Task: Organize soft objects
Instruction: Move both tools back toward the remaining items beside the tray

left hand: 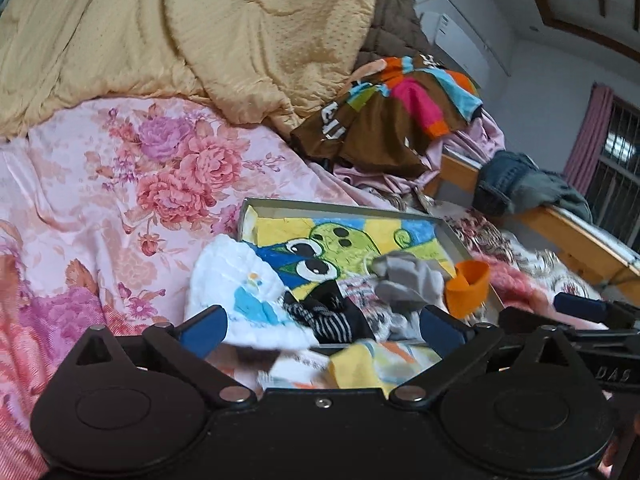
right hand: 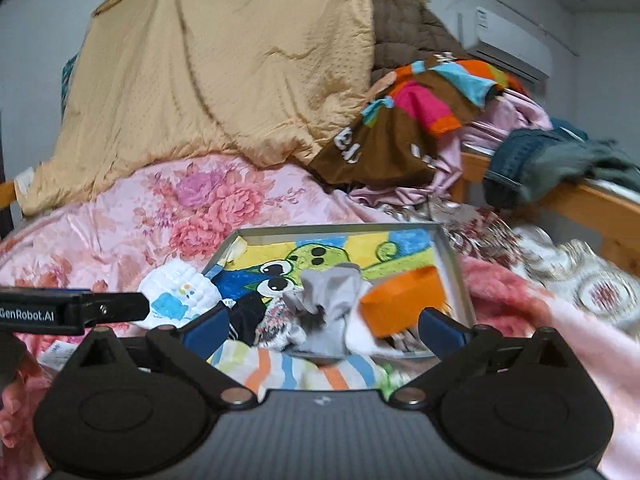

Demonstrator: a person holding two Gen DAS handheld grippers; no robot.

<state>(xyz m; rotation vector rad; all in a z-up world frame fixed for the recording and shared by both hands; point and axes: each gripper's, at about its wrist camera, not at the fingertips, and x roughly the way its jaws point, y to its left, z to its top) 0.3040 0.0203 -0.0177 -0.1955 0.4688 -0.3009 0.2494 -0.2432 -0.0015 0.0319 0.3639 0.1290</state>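
Curtained window (left hand: 612,152) only in left view, air conditioner (right hand: 508,50) clearer right

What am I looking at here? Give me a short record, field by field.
Place: bed with a flowered sheet
Box: shallow tray with a cartoon lining
In the tray: grey sock, orange cloth, striped sock
On its edge: white baby cloth
Behind: yellow quilt, brown garment
Left gripper: fingers wide, holding nothing
Right gripper: fingers wide, holding nothing
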